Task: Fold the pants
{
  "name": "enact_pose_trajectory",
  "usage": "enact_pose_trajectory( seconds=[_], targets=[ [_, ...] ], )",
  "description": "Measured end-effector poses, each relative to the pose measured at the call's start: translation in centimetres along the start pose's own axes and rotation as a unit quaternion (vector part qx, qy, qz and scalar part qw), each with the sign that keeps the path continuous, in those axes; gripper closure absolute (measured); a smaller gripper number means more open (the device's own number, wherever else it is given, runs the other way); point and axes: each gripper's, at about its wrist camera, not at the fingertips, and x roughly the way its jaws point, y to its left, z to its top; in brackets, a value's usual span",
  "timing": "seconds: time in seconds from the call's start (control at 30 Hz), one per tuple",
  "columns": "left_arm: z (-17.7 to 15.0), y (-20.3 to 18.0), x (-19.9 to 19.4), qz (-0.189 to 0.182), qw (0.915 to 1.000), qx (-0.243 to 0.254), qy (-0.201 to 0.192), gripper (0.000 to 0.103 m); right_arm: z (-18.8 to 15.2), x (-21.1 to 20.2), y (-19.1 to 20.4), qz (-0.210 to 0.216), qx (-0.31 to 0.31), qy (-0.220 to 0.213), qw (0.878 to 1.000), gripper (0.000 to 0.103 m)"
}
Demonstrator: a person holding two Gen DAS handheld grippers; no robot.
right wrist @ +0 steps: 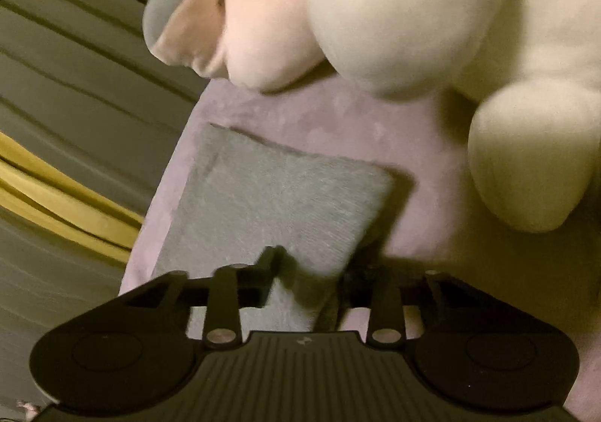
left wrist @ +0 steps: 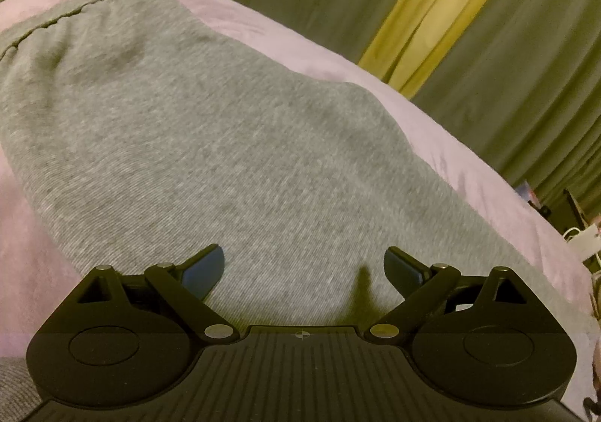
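Note:
Grey knit pants (left wrist: 225,144) lie spread on a pink bed sheet (left wrist: 285,42). My left gripper (left wrist: 304,272) hovers low over the grey cloth. It is open wide, its blue pads (left wrist: 204,273) far apart with nothing pinched. In the right wrist view a narrower rectangular part of the pants (right wrist: 278,193) lies flat on the sheet (right wrist: 338,110). My right gripper (right wrist: 313,268) is over its near right edge, open with fingers partly apart. The cloth lies between and under them, and I see no pinch. This view is blurred.
A big cream plush toy (right wrist: 413,9) sits on the bed just beyond and right of the pants. Olive curtains (left wrist: 526,65) with a yellow strip (left wrist: 443,9) hang past the bed's far edge. Cluttered items and white cables (left wrist: 578,234) are off the right side.

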Motion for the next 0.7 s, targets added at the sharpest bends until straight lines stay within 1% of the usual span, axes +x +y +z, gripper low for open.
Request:
enact_pose_trajectory(
  seconds=[0.03, 0.07, 0.1, 0.17, 0.3, 0.33, 0.37, 0.4, 0.43, 0.53, 0.6, 0.67, 0.7],
  targets=[
    [0.0, 0.0, 0.0, 0.0, 1.0, 0.001, 0.0, 0.006, 0.1, -0.2, -0.3, 0.008, 0.004, 0.0, 1.0, 0.055],
    [0.0, 0.0, 0.0, 0.001, 1.0, 0.0, 0.0, 0.006, 0.2, -0.3, -0.4, 0.019, 0.009, 0.002, 1.0, 0.044],
    [0.0, 0.0, 0.0, 0.001, 1.0, 0.001, 0.0, 0.006, 0.3, -0.4, -0.5, 0.03, 0.015, 0.004, 0.999, 0.035],
    [0.0, 0.0, 0.0, 0.001, 1.0, 0.001, 0.0, 0.006, 0.3, -0.1, 0.0, 0.032, 0.014, 0.005, 0.999, 0.031],
    [0.0, 0.0, 0.0, 0.001, 1.0, 0.001, 0.0, 0.005, 0.2, 0.5, 1.3, 0.01, -0.013, 0.001, 1.0, 0.031],
    [0.0, 0.0, 0.0, 0.001, 1.0, 0.0, 0.0, 0.005, 0.1, 0.5, 1.4, 0.008, -0.015, -0.004, 1.0, 0.035],
    [0.0, 0.0, 0.0, 0.0, 1.0, 0.001, 0.0, 0.005, 0.1, 0.5, 1.5, 0.005, -0.018, -0.009, 1.0, 0.059],
    [0.0, 0.0, 0.0, 0.0, 1.0, 0.001, 0.0, 0.005, 0.0, 0.5, 1.5, 0.0, -0.021, -0.011, 1.0, 0.086],
    [0.0, 0.0, 0.0, -0.001, 1.0, 0.0, 0.0, 0.005, -0.1, 0.7, 1.4, -0.006, -0.021, -0.007, 1.0, 0.087],
    [0.0, 0.0, 0.0, -0.003, 1.0, -0.003, 0.0, 0.005, -0.2, 0.1, 1.0, 0.012, -0.004, -0.015, 1.0, 0.088],
    [0.0, 0.1, 0.0, -0.005, 1.0, -0.005, 0.0, 0.005, -0.4, -0.5, 1.6, 0.02, -0.015, -0.024, 0.999, 0.088],
    [0.0, 0.0, 0.0, -0.006, 1.0, -0.005, 0.0, 0.004, -0.4, -0.6, 2.4, 0.009, -0.043, -0.028, 0.999, 0.088],
    [0.0, 0.1, 0.0, -0.006, 1.0, -0.005, 0.0, 0.004, -0.4, -0.2, 2.8, -0.017, -0.064, -0.02, 0.998, 0.088]
  ],
)
